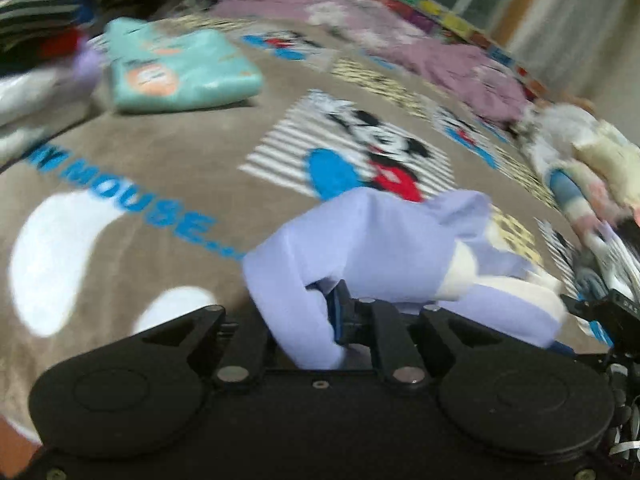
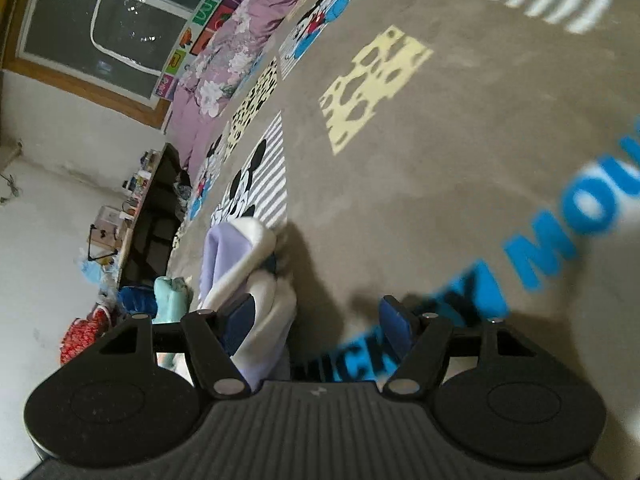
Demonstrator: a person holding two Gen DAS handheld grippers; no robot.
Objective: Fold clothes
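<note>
**Lilac garment bunched at the left fingers, right fingers standing wide**

The left gripper [image 1: 352, 320] is sitting with its fingers drawn narrow, pinching the lilac and white garment [image 1: 384, 240], which is bunching up right over the blue pads and draping onto the grey cartoon-mouse blanket [image 1: 180, 152] just ahead. In the right wrist view, the right gripper [image 2: 320, 316] is showing its fingers spread wide; the same garment [image 2: 248, 264] is lying against the left-hand pad, while the other pad is standing apart from it over the blanket's [image 2: 420, 160] blue lettering. Farther off, a folded mint-green garment [image 1: 180, 68] is resting on the blanket, with a stack of folded clothes [image 1: 40, 12] beside it. Beyond, a purple floral quilt [image 1: 360, 20] is lying along the far edge, below a window [image 2: 104, 28].
</note>
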